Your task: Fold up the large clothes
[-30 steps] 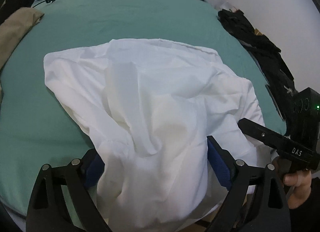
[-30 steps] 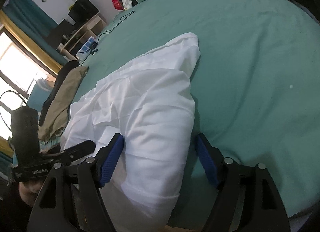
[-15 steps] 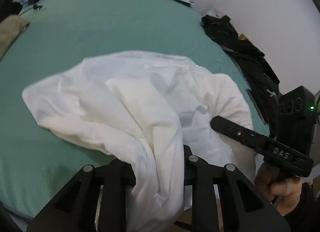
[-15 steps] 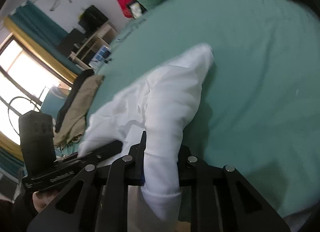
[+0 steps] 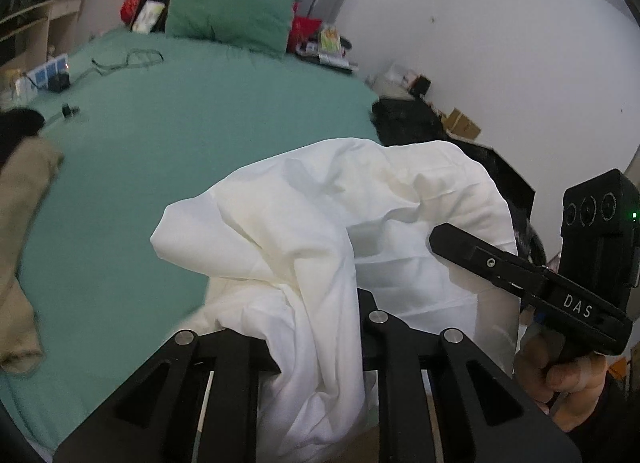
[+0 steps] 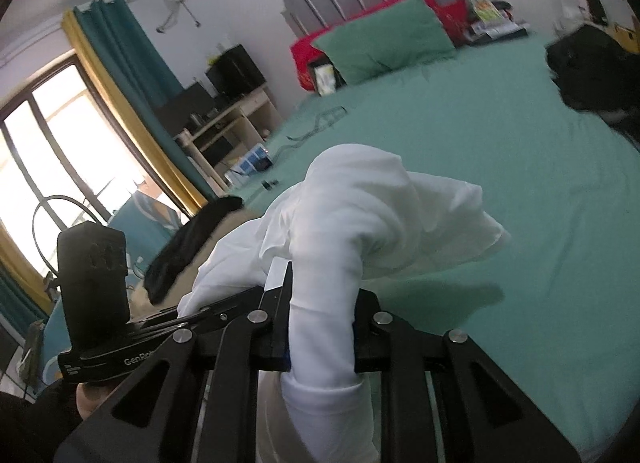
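stage: early, no fold visible | left claw (image 5: pixel 316 327) closing, pinching crumpled white cotton garment (image 5: pixel 332 231) | right claw (image 6: pixel 320 337) clenched on it | garment bunched ahead of both claws, above green-sheeted bed (image 5: pixel 200 123) | left: spread, fold

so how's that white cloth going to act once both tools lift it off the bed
The white cloth is probably very floppy: it drapes and bunches between the left tool and the right tool. It seems light, since narrow pinches carry it. Loose corners will likely sag toward the bed.

Black tongs (image 5: pixel 316 339), silver screws, "DAS" lettering.
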A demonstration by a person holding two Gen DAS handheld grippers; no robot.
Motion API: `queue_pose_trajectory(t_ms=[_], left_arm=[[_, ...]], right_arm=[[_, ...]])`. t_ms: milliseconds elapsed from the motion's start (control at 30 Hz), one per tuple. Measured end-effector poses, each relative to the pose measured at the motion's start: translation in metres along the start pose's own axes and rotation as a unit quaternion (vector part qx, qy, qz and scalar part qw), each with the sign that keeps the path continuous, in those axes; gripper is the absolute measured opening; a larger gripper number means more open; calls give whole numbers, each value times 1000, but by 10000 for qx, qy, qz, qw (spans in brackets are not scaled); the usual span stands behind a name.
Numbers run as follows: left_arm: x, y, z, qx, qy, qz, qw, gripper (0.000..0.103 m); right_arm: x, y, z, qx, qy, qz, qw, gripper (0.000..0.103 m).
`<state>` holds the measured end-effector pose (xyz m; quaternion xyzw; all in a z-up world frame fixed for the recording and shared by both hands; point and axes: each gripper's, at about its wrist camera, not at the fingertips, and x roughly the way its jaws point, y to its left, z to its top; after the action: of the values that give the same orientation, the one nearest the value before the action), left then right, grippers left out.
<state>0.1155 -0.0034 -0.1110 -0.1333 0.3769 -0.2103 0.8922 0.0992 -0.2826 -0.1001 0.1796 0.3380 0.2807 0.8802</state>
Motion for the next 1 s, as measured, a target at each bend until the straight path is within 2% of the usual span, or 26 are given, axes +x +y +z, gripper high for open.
queue_pose_trajectory(t_ms=[200, 433, 600, 733, 800, 867, 933, 967, 1000], left_arm=[[-23, 25, 41, 173, -381, 259, 9988, 17], [-55, 85, 84, 117, -807, 625, 9947, 17], [-56, 122, 107, 172, -887, 968, 9912, 17], [-22, 166, 104, 38, -458, 1345, 9898, 18], [10, 194, 89, -187, 39, 1489, 9887, 19], [38, 222, 73, -503, 551, 1584, 9846, 21], [57, 243, 51, -844, 914, 1659, 9783, 29], [60, 250, 43, -966, 950, 1623, 9774, 41], [59, 253, 37, -1039, 861, 1570, 9783, 47]], right_arm=[[31, 35, 29, -209, -260, 325, 9989, 19], [86, 79, 56, -485, -468, 842, 9942, 19], [133, 96, 64, -647, -571, 1122, 9899, 19], [187, 84, 52, -422, -192, 1129, 9925, 19], [215, 75, 35, -353, 146, 1004, 9942, 19], [249, 57, 11, -181, 719, 800, 9940, 19], [268, 44, -10, -118, 1107, 516, 9924, 21], [273, 38, -17, -109, 1205, 378, 9919, 25], [275, 30, -23, -32, 1257, 294, 9916, 29]])
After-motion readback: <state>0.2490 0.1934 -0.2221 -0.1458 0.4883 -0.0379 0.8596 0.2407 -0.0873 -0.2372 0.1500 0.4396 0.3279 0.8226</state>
